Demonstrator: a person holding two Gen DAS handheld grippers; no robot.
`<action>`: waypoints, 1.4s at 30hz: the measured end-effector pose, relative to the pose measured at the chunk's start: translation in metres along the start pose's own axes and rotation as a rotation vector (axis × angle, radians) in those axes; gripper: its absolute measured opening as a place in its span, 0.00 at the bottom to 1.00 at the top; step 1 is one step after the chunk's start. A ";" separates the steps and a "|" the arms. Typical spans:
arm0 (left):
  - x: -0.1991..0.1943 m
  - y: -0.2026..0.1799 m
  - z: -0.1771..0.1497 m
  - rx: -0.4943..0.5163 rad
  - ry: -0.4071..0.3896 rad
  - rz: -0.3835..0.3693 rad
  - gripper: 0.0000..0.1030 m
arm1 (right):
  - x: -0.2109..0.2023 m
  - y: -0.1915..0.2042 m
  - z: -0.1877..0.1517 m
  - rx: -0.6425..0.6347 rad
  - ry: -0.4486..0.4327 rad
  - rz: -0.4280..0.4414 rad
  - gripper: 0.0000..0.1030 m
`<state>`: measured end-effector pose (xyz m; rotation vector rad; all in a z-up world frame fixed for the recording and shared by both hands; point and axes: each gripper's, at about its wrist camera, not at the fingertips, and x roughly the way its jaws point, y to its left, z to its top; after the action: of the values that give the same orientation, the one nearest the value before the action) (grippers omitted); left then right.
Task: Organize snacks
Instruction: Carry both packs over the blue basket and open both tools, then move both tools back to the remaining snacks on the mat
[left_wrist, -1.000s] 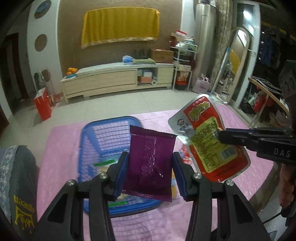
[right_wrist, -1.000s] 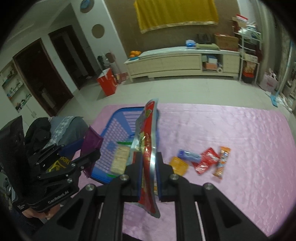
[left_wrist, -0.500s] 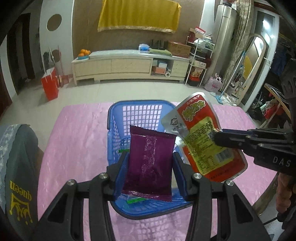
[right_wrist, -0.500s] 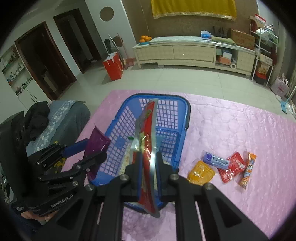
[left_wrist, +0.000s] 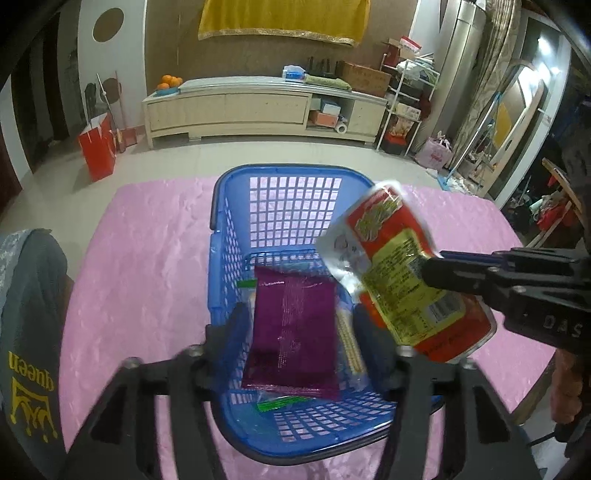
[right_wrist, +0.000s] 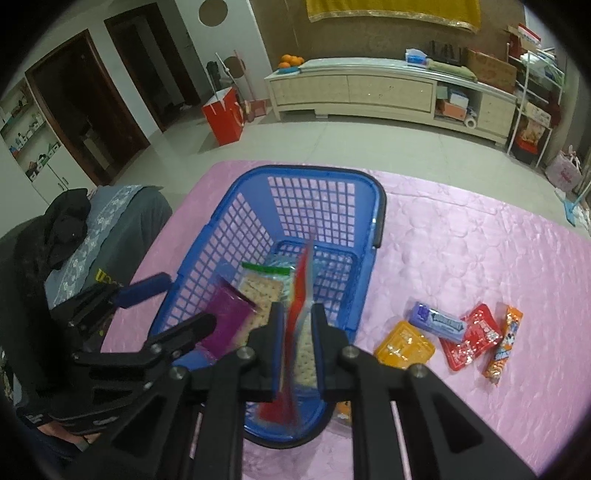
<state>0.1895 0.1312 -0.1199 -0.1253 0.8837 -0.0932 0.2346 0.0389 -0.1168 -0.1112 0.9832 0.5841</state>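
Now the left hand-held gripper (left_wrist: 299, 332) has spread its jaws, and the purple packet (left_wrist: 293, 332) is let go, dropping into the blue basket (left_wrist: 291, 173). The right hand-held gripper (right_wrist: 297, 328), moved over the basket, looks part-opened around the red pouch (right_wrist: 301, 284). Both have cleared the rim; four snacks (right_wrist: 448, 338) wait at three o'clock on the open table (right_wrist: 480, 251).
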 end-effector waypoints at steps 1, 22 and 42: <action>-0.003 -0.002 0.000 0.004 -0.009 0.001 0.68 | -0.001 0.000 -0.001 -0.007 0.004 -0.003 0.23; -0.054 -0.115 -0.024 0.172 -0.074 -0.031 0.78 | -0.115 -0.075 -0.073 0.006 -0.125 -0.170 0.74; -0.004 -0.207 -0.090 0.122 -0.037 0.066 0.78 | -0.087 -0.157 -0.157 0.113 -0.104 -0.193 0.74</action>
<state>0.1111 -0.0788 -0.1427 0.0162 0.8428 -0.0824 0.1609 -0.1836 -0.1606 -0.0737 0.8910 0.3532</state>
